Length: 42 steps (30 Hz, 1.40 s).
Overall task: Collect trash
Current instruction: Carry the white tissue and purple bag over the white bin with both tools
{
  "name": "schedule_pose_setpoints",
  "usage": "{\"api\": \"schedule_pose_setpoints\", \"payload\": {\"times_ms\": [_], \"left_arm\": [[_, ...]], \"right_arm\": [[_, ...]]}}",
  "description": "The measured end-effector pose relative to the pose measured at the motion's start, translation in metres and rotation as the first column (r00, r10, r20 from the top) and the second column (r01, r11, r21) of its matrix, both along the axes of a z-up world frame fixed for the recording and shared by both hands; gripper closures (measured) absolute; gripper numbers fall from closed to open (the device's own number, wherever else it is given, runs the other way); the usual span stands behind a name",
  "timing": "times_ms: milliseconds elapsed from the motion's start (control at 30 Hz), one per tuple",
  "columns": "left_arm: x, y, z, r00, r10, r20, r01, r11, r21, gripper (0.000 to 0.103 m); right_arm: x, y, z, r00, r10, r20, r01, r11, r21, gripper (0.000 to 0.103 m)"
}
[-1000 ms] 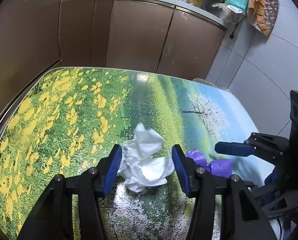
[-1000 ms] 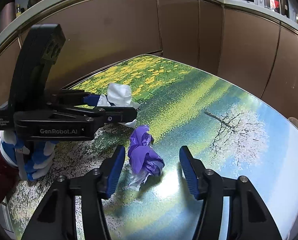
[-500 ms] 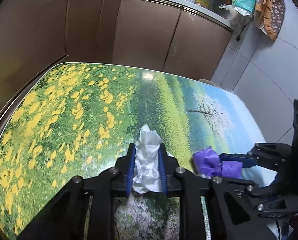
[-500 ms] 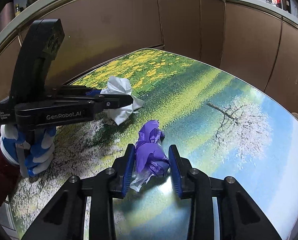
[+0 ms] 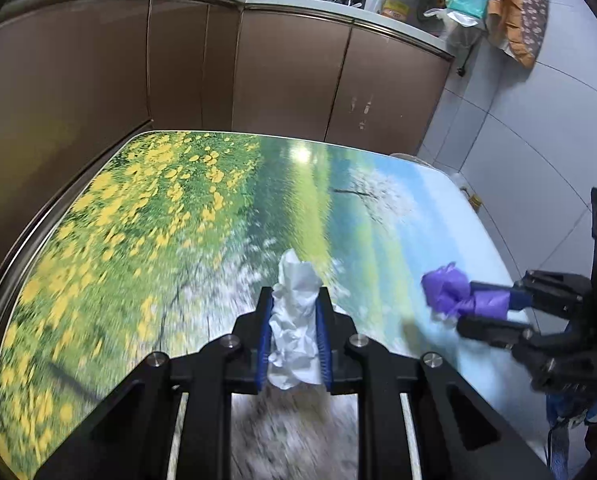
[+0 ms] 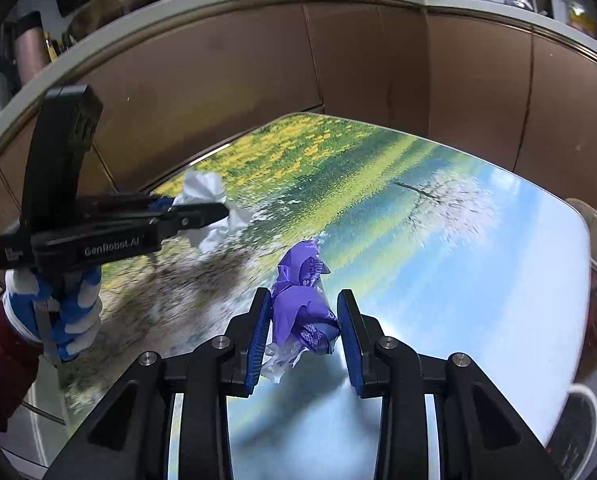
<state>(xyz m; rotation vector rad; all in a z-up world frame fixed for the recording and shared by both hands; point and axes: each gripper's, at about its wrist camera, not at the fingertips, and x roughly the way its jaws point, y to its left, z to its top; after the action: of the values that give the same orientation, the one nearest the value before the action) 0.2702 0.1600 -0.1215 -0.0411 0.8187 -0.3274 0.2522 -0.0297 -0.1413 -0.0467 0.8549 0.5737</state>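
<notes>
White tissue point(image 5: 294, 320) pinched by left gripper point(image 5: 294, 304); purple wrapper point(image 6: 302, 312) by right gripper point(image 6: 303, 320).

Brown cabinets point(image 5: 290, 80) wall the table's point(image 5: 138, 208) far edges.

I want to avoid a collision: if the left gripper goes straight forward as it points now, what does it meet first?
Probably nothing soon. The left gripper, shut on the tissue, points over bare table toward the cabinets. Depth is unclear.

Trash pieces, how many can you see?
2. The white crumpled tissue is pinched in the left gripper and the purple wrapper is between the right gripper's jaws, both over the table. More may lie out of view.
</notes>
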Motion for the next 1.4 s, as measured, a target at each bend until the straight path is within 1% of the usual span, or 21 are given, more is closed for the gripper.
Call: {"api": "schedule_pose_setpoints", "payload": {"times_ms": [167, 367, 500, 600, 700, 800, 967, 1100, 1133, 1233, 1400], "left_arm": [[-0.038, -0.003, 0.022, 1.000, 0.009, 0.028, -0.009, 1.000, -0.002, 0.085], [-0.077, -0.015, 0.060, 0.997, 0.010, 0.079, -0.010, 1.000, -0.008, 0.085], [-0.096, -0.034, 0.084, 0.994, -0.011, 0.113, 0.012, 1.000, -0.006, 0.085], [-0.109, -0.056, 0.099, 0.990, -0.040, 0.136, 0.042, 0.999, -0.012, 0.085], [-0.117, -0.081, 0.108, 0.986, -0.073, 0.147, 0.077, 0.997, -0.018, 0.085], [-0.120, -0.113, 0.113, 0.982, -0.123, 0.144, 0.126, 0.992, -0.017, 0.085], [-0.113, -0.185, 0.107, 0.966, -0.231, 0.117, 0.233, 0.972, -0.008, 0.085], [-0.099, -0.247, 0.094, 0.945, -0.315, 0.081, 0.317, 0.949, -0.003, 0.085], [-0.094, -0.268, 0.087, 0.938, -0.341, 0.067, 0.342, 0.940, -0.001, 0.085], [-0.079, -0.315, 0.067, 0.919, -0.393, 0.028, 0.393, 0.919, 0.005, 0.085], [-0.050, -0.382, 0.029, 0.896, -0.440, -0.050, 0.442, 0.897, 0.020, 0.085]], "right_arm": [[-0.037, -0.021, 0.026, 0.999, -0.038, 0.035, 0.037, 0.999, 0.030, 0.069], [-0.081, -0.057, 0.061, 0.990, -0.103, 0.096, 0.097, 0.993, 0.060, 0.069], [-0.106, -0.093, 0.077, 0.977, -0.174, 0.127, 0.163, 0.983, 0.089, 0.069], [-0.125, -0.122, 0.084, 0.963, -0.229, 0.140, 0.216, 0.971, 0.104, 0.069], [-0.141, -0.150, 0.090, 0.947, -0.282, 0.151, 0.267, 0.957, 0.113, 0.069], [-0.153, -0.182, 0.092, 0.923, -0.353, 0.155, 0.337, 0.934, 0.121, 0.069], [-0.166, -0.233, 0.092, 0.869, -0.468, 0.161, 0.454, 0.884, 0.114, 0.069], [-0.165, -0.272, 0.079, 0.825, -0.548, 0.136, 0.537, 0.836, 0.111, 0.069], [-0.163, -0.282, 0.072, 0.813, -0.569, 0.125, 0.559, 0.822, 0.107, 0.069], [-0.157, -0.301, 0.054, 0.789, -0.607, 0.097, 0.600, 0.794, 0.095, 0.069], [-0.136, -0.337, 0.016, 0.746, -0.664, 0.048, 0.662, 0.748, 0.055, 0.069]]}}
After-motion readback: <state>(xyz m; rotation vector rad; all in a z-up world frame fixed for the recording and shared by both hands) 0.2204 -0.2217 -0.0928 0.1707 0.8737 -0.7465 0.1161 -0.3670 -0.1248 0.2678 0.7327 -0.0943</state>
